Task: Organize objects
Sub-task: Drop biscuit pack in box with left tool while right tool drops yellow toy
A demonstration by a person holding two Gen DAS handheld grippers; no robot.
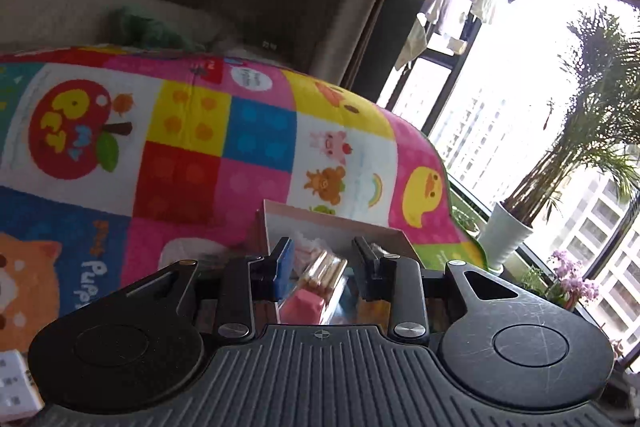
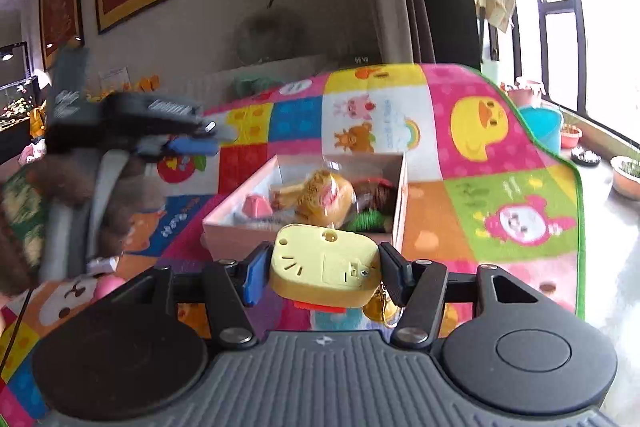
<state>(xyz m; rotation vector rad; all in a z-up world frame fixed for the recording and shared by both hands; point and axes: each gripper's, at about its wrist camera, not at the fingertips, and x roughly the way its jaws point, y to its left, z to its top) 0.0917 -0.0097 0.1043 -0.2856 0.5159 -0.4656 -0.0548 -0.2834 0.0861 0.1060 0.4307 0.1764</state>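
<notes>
- While your right gripper (image 2: 324, 269) holds its jaws clamped on a yellow plastic toy (image 2: 325, 269), that toy hangs just in front of the near wall of the cardboard box (image 2: 240, 233), above the play mat (image 2: 500, 219).
- You see the toy's flat back facing the camera, with slots, a round hole and a small screw; something red and a small gold piece show under it, too hidden to name.
- Your box sits on the colourful mat and already holds a yellow plush toy (image 2: 320, 199), a pink piece (image 2: 256, 206), and brown and green bits at its right end.
- Your left gripper (image 1: 322, 259) has its jaws apart with nothing between them; it hovers over the box (image 1: 340, 223), looking down into it.
- Between those jaws you can see box contents below: a pink block (image 1: 302, 307) and some tan sticks (image 1: 324, 269).
- From the right wrist view, your left gripper shows blurred at the left, beyond the box's left side.
- A potted palm (image 1: 560, 163) stands by the window, past the mat's edge.
</notes>
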